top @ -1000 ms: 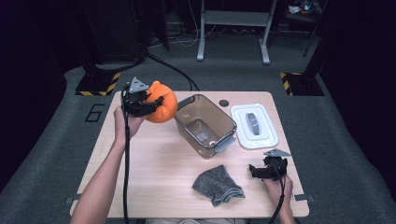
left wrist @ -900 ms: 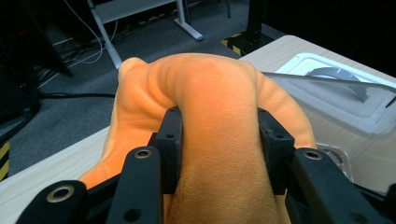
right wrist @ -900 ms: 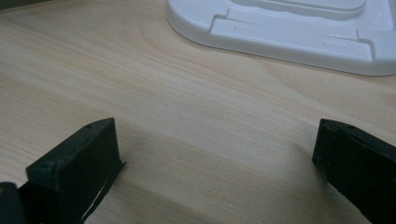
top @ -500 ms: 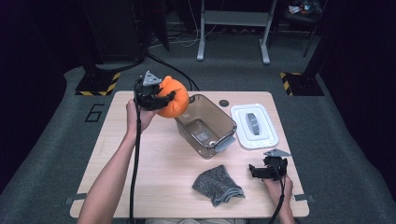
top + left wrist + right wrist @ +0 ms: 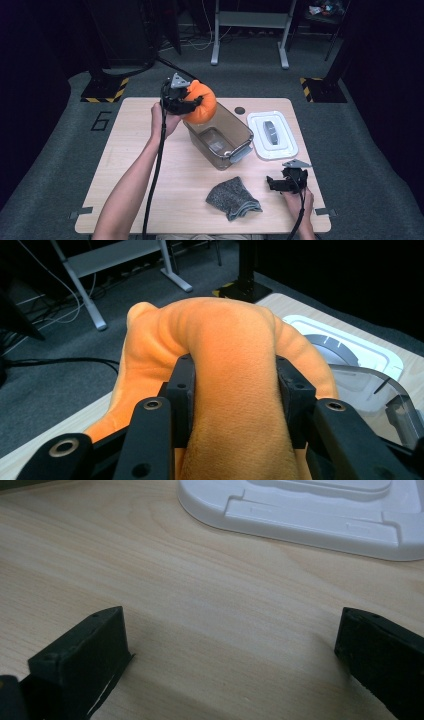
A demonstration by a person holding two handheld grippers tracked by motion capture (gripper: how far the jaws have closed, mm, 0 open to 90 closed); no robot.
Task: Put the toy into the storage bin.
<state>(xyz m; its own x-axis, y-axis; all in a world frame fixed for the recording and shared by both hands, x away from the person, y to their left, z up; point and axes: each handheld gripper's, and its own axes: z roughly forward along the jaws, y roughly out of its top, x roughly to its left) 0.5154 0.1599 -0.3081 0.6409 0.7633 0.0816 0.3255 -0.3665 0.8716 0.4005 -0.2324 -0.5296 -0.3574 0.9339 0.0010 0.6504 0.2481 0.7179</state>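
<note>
An orange plush pumpkin [image 5: 201,101] hangs in the air over the far left corner of the clear plastic bin [image 5: 239,131]. My left gripper [image 5: 192,103] is shut on it; in the left gripper view both jaws squeeze a fold of the orange plush [image 5: 235,365]. The bin holds nothing. Its white lid [image 5: 272,135] lies flat to the right of it, and the lid [image 5: 310,510] also lies just beyond my right gripper [image 5: 230,645]. That right gripper [image 5: 272,183] rests low at the table's near right, open, with bare wood between its jaws.
A crumpled grey cloth [image 5: 233,199] lies near the front edge, left of the right gripper. The wooden table [image 5: 130,165] has bare room on its left half. Beyond the far edge are dark floor, cables and a metal stand [image 5: 248,30].
My left gripper has carried the pumpkin to the right, from left of the bin to over its far left corner. The right gripper has stayed put.
</note>
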